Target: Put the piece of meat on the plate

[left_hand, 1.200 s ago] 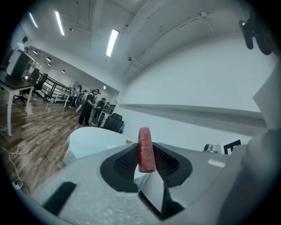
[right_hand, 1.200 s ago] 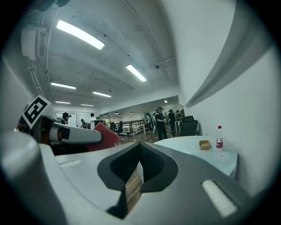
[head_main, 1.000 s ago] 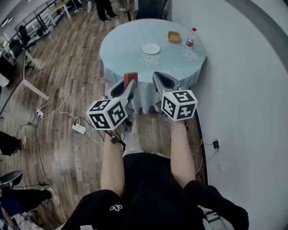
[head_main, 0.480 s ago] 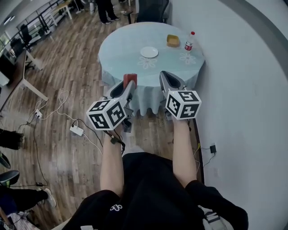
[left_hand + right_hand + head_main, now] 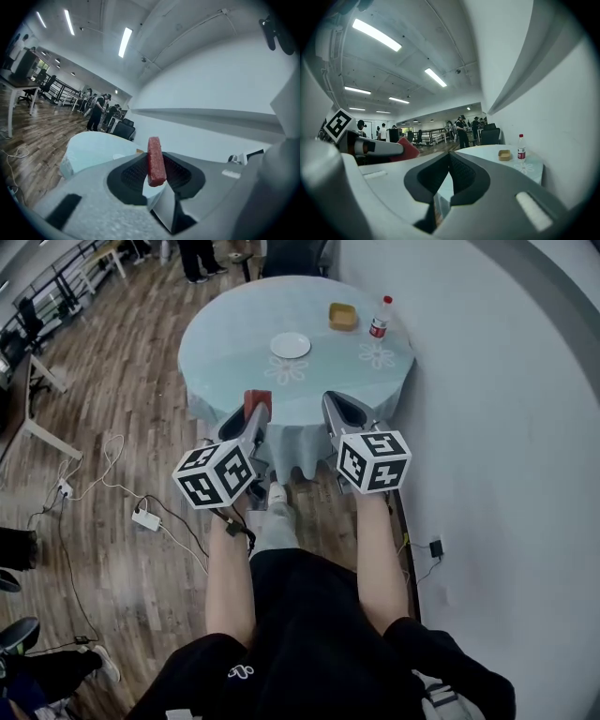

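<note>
A red piece of meat (image 5: 257,398) stands on edge between the jaws of my left gripper (image 5: 255,411), which is shut on it. In the left gripper view the meat (image 5: 155,157) sticks up out of the dark pads. My right gripper (image 5: 329,403) is level with it to the right, jaws shut with nothing between them (image 5: 449,158). Both point toward a round table with a light blue cloth (image 5: 225,329). A small white plate (image 5: 290,345) lies near the table's middle, well beyond both grippers.
A tan box (image 5: 342,316) and a red-capped bottle (image 5: 379,318) stand on the table's far right. A white curved wall (image 5: 506,427) runs close on the right. Cables and a power strip (image 5: 145,518) lie on the wood floor at left. People stand beyond the table.
Both grippers have moved forward toward the table, the meat still in the left one. The table and plate have shifted left in the head view, and a foot has stepped forward below.
</note>
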Available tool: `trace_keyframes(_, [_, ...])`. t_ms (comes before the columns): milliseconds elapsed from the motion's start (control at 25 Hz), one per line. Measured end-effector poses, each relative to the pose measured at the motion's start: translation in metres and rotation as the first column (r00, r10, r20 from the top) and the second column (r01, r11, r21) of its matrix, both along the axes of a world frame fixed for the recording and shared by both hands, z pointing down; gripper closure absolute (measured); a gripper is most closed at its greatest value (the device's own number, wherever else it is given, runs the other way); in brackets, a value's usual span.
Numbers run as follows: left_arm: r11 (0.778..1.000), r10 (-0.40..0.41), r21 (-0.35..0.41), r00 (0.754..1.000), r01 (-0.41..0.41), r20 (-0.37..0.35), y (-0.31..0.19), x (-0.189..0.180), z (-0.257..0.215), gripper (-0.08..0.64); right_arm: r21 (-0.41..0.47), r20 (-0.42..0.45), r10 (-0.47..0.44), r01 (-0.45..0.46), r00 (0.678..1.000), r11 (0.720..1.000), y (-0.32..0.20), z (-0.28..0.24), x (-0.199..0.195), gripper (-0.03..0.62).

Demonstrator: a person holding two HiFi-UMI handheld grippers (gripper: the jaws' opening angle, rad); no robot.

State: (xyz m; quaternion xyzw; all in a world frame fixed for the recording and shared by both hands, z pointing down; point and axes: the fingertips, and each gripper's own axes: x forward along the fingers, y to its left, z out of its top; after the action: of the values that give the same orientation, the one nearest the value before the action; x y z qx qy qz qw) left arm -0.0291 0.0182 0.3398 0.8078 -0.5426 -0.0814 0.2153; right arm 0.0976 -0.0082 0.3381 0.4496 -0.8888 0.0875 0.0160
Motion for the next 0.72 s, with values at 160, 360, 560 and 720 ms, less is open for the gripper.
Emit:
trace_keyframes(160, [0.999, 0.034, -0.001, 0.999, -0.034, -0.013, -0.06, 0.006, 0.011, 0.466, -0.013, -0.017, 0.027, -0.028, 0.999, 1.0, -0.053, 0.014, 0.004, 0.583])
trace_keyframes(360, [0.998, 0.063, -0.02, 0.997, -0.064, -0.032, -0.143, 0.008, 0.016, 0.466, -0.027, -0.024, 0.067, -0.068, 0.997, 0.997, -0.128, 0.016, 0.01, 0.583])
trace_keyframes(560, [0.993, 0.075, -0.092, 0.997, -0.073, 0.019, -0.236, -0.007, 0.031, 0.466, -0.094, -0.001, 0.079, -0.079, 0.997, 0.992, -0.217, 0.034, -0.004, 0.583])
trace_keyframes(720, [0.978, 0.085, -0.193, 0.996, -0.077, 0.034, -0.298, -0.031, 0.07, 0.466, -0.153, 0.013, 0.074, -0.071, 0.997, 0.986, -0.277, 0.063, -0.032, 0.583])
